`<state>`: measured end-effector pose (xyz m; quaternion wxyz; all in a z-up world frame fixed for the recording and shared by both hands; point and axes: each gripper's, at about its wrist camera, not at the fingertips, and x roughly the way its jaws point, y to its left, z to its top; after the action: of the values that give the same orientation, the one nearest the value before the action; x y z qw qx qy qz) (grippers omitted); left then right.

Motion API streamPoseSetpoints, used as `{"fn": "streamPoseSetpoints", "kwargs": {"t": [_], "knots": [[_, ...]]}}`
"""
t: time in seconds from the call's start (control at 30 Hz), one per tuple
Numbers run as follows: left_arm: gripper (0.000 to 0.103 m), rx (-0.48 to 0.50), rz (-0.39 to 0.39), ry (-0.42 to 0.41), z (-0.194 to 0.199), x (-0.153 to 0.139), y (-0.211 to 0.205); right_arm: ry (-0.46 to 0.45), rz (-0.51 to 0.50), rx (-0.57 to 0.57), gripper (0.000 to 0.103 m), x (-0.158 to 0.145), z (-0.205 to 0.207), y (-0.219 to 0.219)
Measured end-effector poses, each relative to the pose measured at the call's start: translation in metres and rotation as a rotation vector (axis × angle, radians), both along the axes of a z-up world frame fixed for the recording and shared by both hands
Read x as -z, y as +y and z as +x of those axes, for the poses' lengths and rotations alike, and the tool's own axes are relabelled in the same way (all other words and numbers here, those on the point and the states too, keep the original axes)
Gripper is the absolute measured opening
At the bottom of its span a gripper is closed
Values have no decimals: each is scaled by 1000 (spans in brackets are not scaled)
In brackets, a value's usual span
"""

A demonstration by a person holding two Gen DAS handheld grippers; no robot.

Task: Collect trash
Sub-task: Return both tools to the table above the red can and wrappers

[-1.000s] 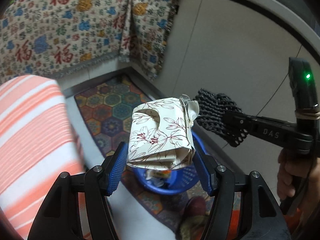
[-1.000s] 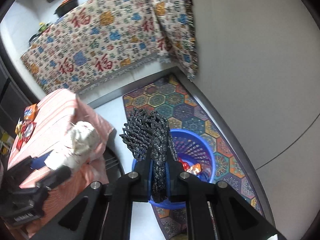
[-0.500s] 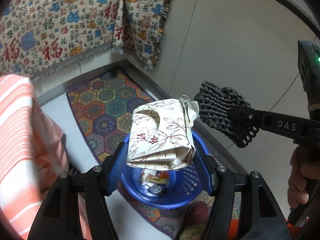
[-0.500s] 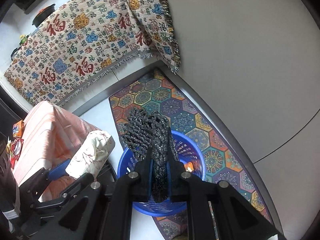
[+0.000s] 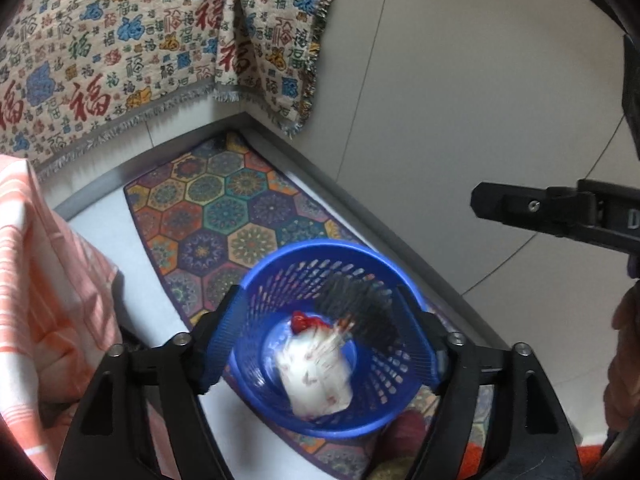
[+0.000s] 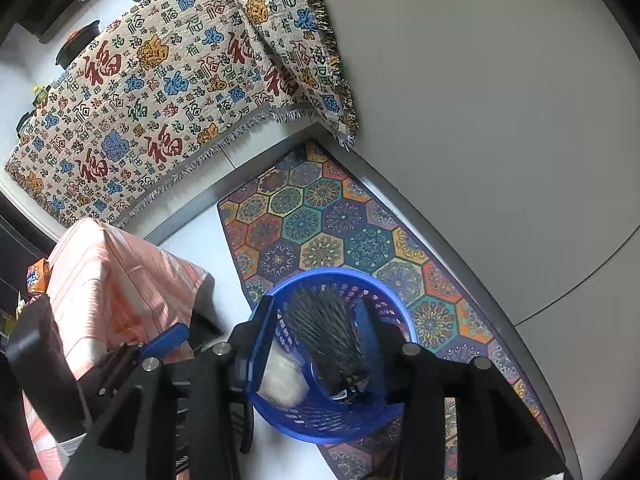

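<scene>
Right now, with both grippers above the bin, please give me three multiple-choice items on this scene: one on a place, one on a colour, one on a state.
1. Where is the white floral box?
A. between the left fingers
B. inside the basket
C. on the striped cloth

2. What colour is the basket?
A. blue
B. green
C. red

3. How do the fingers of the left gripper stand?
A. shut on the box
B. shut on the black mesh
C. open, holding nothing

Key: 1 B, the box shows blurred within the basket walls, below the fingers. 2 A, rim and perforated wall are blue in both views. 3 C, the jaws have just been opening and their blue pads stand apart, with only the basket seen between them.
</scene>
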<state>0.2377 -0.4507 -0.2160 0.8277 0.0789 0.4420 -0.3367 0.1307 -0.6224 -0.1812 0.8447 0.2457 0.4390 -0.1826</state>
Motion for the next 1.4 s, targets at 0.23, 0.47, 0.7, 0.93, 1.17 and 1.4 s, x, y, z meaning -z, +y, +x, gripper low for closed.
{"fn": "streamPoseSetpoints", "kwargs": {"t": [0.23, 0.47, 0.7, 0.93, 1.17, 1.4], "knots": [[84, -42, -31, -10, -5, -24, 26, -34, -22, 0, 45, -14, -3, 4], [91, -72, -55, -66, -34, -84, 97, -95, -176, -92, 51, -50, 6, 46], [95, -209, 55, -90, -56, -91, 205, -156, -261, -292, 55, -72, 30, 139], [95, -442, 164, -54, -46, -69, 328, -166, -248, -591, 55, -61, 55, 280], [95, -592, 218, -21, -29, -45, 411, -117, -250, -822, 55, -32, 72, 389], [103, -616, 184, -15, -12, -36, 450, -73, -234, -864, 55, -14, 92, 426]]}}
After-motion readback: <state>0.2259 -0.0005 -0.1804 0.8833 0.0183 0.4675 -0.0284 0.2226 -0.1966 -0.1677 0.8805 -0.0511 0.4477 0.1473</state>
